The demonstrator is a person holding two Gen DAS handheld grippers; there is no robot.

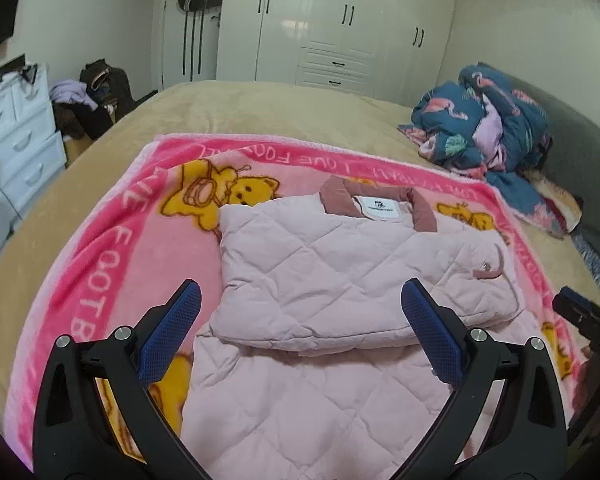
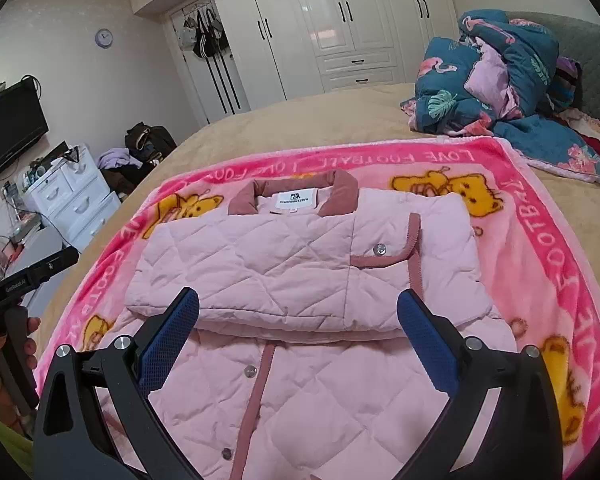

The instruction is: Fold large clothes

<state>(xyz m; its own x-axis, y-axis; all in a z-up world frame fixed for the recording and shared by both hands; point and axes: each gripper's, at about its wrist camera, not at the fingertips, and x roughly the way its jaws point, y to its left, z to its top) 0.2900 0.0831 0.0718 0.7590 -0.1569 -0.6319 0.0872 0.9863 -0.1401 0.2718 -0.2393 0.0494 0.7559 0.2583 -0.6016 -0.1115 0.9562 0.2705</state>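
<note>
Grab the near part of the pink coat [image 2: 300,380] by both bottom corners and lift it up and over the folded part, keeping the edges lined up and the cloth smooth. Go slow, since puffy cloth may slip. Lying flat on the pink bear blanket [image 2: 548,248] on the bed [image 1: 260,108], collar at the far end. Left gripper [image 1: 300,334] and right gripper [image 2: 298,338] both spread wide, holding nothing, hanging over the fold with coat between the fingers.
</note>
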